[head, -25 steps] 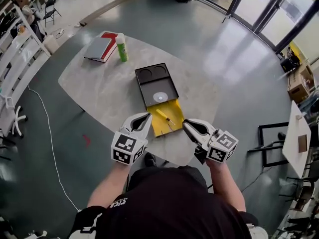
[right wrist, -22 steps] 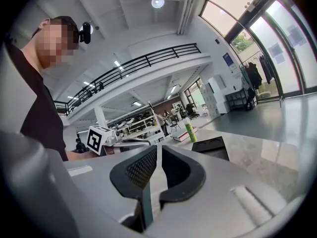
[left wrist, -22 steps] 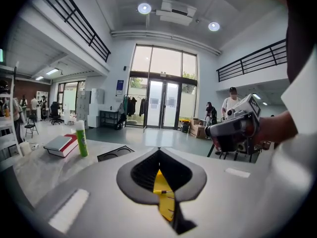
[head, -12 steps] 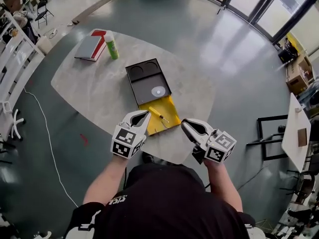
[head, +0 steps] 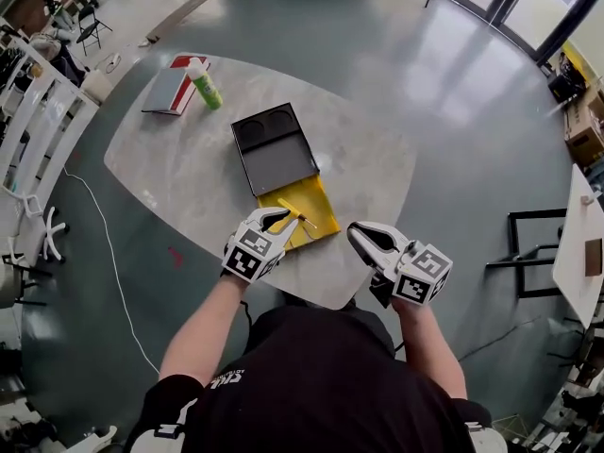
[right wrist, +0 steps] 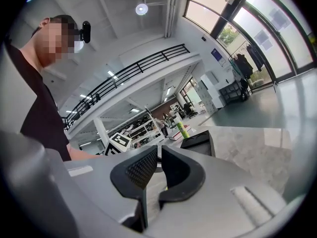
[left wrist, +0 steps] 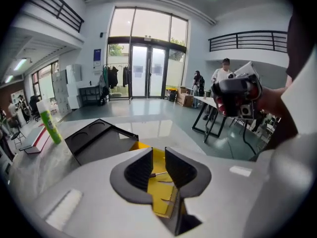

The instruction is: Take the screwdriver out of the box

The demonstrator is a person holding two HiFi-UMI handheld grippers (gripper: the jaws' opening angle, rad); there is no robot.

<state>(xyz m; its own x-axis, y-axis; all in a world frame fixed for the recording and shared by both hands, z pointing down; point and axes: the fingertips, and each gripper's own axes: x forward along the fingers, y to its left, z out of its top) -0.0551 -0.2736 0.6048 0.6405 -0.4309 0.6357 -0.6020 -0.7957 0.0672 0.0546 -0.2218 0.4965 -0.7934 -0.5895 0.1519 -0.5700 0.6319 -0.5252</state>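
Note:
The box lies on the grey table [head: 189,173], its black lid [head: 274,144] folded open behind a yellow tray [head: 316,217]. A yellow-handled screwdriver [head: 293,211] lies in the tray. My left gripper [head: 276,217] hangs over the tray's near-left part, at the screwdriver's handle. Its jaws are opening. In the left gripper view, the gap of the left gripper [left wrist: 158,165] shows the screwdriver's metal shaft [left wrist: 159,173] and the yellow tray [left wrist: 161,195], and no pad presses on either. My right gripper [head: 363,236] is to the right of the tray, shut and empty, seen as the right gripper [right wrist: 159,157] in its own view.
A green bottle [head: 205,84] and a red-and-grey book [head: 170,88] are at the table's far left. The table's near edge runs just under both grippers. A black frame table [head: 538,243] stands on the floor to the right.
My left gripper has moved forward and down, from the table's near edge to over the yellow tray at the screwdriver, and its jaws have parted. The right gripper has shifted only a little.

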